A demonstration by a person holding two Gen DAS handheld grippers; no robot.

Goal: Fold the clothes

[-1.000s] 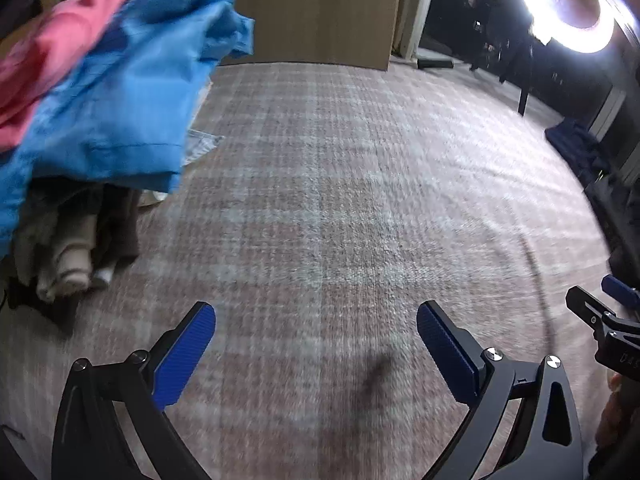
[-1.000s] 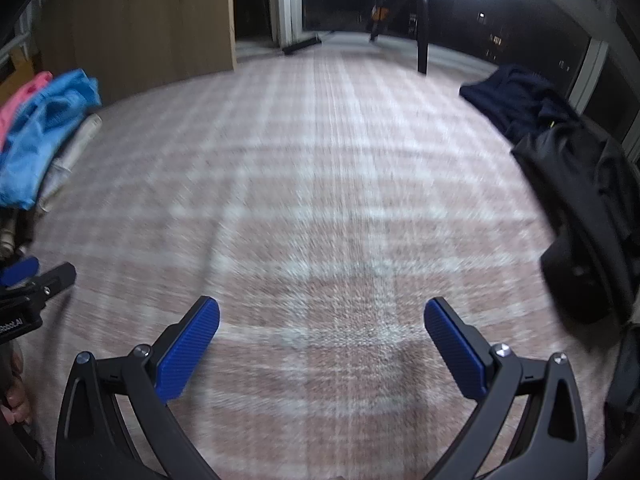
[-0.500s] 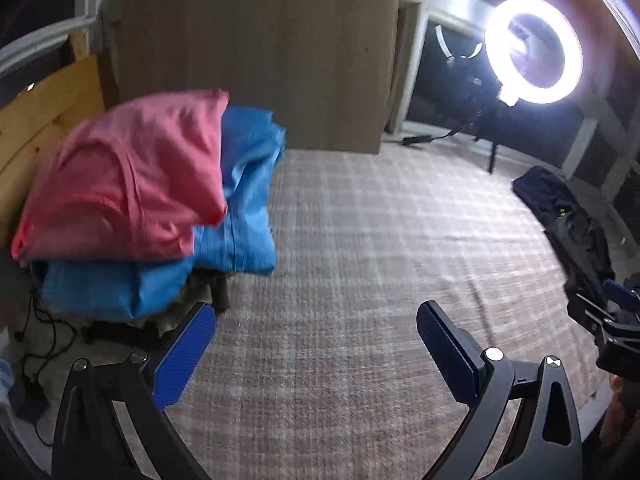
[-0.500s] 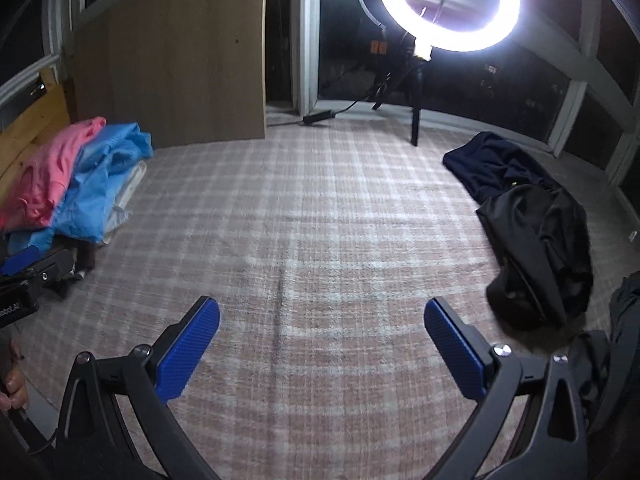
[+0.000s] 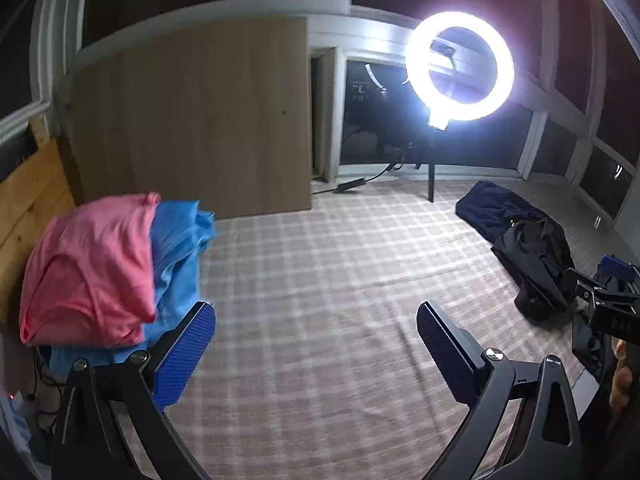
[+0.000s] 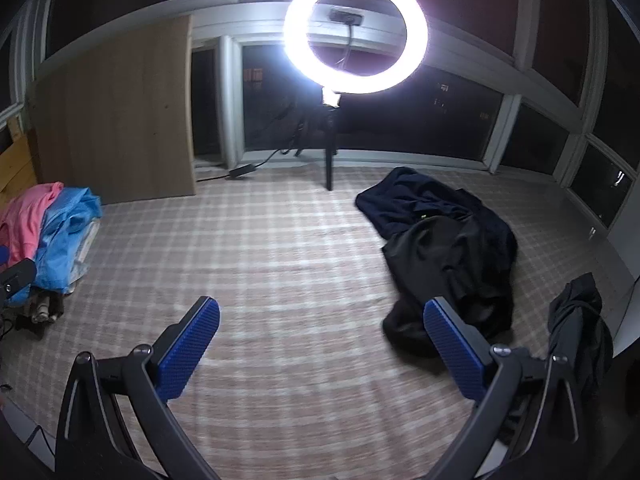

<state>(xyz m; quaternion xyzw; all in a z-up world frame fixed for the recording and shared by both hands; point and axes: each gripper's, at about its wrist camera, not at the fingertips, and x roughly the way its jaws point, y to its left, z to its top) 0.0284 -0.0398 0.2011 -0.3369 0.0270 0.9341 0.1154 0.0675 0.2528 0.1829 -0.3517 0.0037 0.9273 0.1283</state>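
Note:
A folded pink garment lies on a folded blue one in a stack at the left; the stack also shows in the right wrist view. A heap of dark clothes lies unfolded at the right, also seen in the left wrist view. My left gripper is open and empty, raised above the plaid cover. My right gripper is open and empty above the cover, left of the dark heap.
A lit ring light on a stand is at the far edge. A wooden panel leans behind the folded stack. Another dark garment hangs at the right edge. Windows ring the far side.
Both grippers have tilted up and pulled back from close over the cover, so the room, ring light and both clothes piles have come into view. Both stay open and empty.

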